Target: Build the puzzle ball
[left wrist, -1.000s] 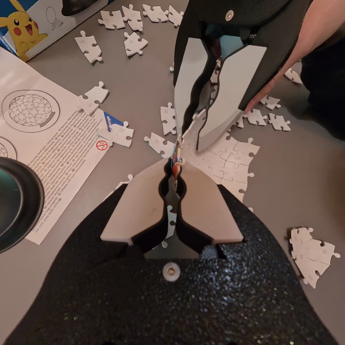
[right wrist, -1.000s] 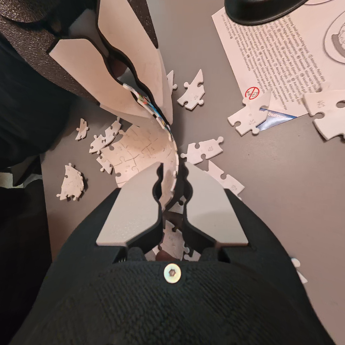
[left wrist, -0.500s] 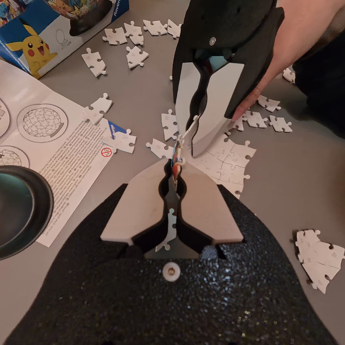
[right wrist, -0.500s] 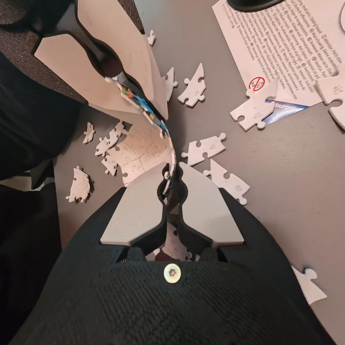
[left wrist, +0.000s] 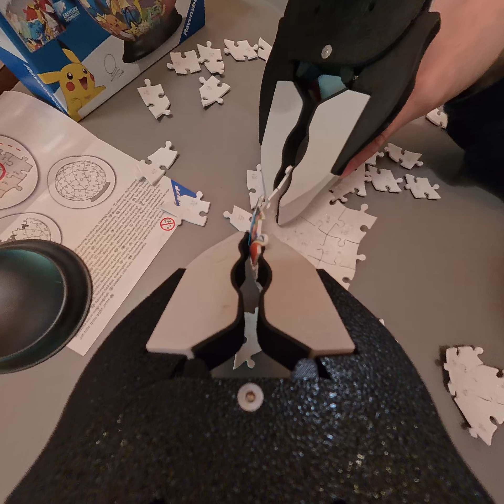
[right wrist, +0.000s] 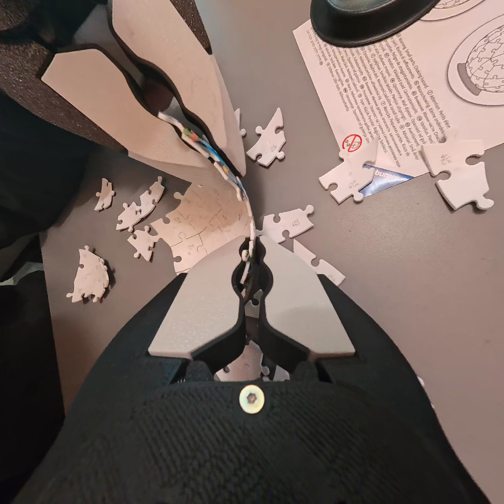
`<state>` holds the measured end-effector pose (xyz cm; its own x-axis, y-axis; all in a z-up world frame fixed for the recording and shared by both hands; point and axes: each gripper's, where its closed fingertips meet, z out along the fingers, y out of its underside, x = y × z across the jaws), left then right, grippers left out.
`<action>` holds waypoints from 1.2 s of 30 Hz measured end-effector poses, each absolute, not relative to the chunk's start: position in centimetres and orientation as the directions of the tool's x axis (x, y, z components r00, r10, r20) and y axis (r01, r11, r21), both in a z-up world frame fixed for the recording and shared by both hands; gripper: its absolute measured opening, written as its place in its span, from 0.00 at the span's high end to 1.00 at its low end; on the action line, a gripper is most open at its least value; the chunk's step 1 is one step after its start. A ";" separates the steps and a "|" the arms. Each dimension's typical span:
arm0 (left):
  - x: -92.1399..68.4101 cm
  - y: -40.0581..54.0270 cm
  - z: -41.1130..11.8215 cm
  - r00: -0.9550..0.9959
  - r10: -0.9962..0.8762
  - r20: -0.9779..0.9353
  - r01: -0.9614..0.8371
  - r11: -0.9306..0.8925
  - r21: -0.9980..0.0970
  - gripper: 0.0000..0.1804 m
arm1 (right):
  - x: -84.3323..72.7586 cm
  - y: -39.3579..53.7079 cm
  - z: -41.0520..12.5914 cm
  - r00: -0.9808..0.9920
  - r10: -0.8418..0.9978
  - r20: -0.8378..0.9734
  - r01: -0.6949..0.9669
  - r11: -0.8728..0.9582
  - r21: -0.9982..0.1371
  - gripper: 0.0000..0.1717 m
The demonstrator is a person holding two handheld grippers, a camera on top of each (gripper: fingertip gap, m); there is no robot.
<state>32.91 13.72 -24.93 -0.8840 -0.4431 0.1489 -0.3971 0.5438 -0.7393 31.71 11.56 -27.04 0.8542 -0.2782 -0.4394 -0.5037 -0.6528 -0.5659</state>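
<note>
Scanning from the left edge: a dark round bowl-like stand [left wrist: 35, 305] sits on a white printed instruction sheet with globe diagrams [left wrist: 81, 207], with a blue cardboard puzzle box showing cartoon figures [left wrist: 90, 51] behind it.
Loose pieces: white, back-side-up curved plastic jigsaw pieces [left wrist: 210, 90] lie scattered over the grey tabletop [left wrist: 422, 272].
Left claw: the left claw [left wrist: 256, 245] is closed, its pale fingers [left wrist: 215, 294] pinching one edge of a curved, partly joined shell of puzzle pieces, white inside and colour-printed outside [right wrist: 207, 218].
Shell position: it stands on edge, between the two claws, bowed like a section of a ball, apparently off the tabletop.
Right claw: the right claw [right wrist: 252, 248] is closed too, gripping the opposite edge of the same shell; a hand [left wrist: 425, 90] holds that tool.
Far right: a smaller joined white cluster [left wrist: 474, 392] lies well apart.
Handling: the shell looks light and thin, stiff within each piece but weak at the interlocking seams, so twisting or pulling apart could pop pieces loose. Smooth plastic may slip between the pads.
Where to hold: near the rim, across a whole piece instead of on a tab or seam, with both ends supported together.
</note>
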 end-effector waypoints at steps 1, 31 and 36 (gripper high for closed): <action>32.9 13.7 -24.9 -0.883 -0.444 0.150 -0.398 0.542 -0.740 0.99 | 31.8 11.6 -27.0 0.858 -0.285 -0.428 -0.500 -0.655 -0.566 0.98; 32.9 14.2 -23.4 -0.890 -0.433 0.144 -0.376 0.517 -0.769 0.98 | 32.0 10.8 -25.9 0.930 -0.328 -0.163 -0.364 -0.777 -0.513 0.98; 33.2 14.2 -23.6 -0.855 -0.468 0.222 -0.455 0.475 -0.753 0.98 | 32.1 10.7 -25.9 0.935 -0.325 -0.144 -0.352 -0.784 -0.512 0.98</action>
<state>33.19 14.20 -23.57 -0.8552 -0.4685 0.2216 -0.4553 0.4750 -0.7531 32.11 10.73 -25.92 0.9346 -0.3251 -0.1445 -0.3517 -0.7835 -0.5122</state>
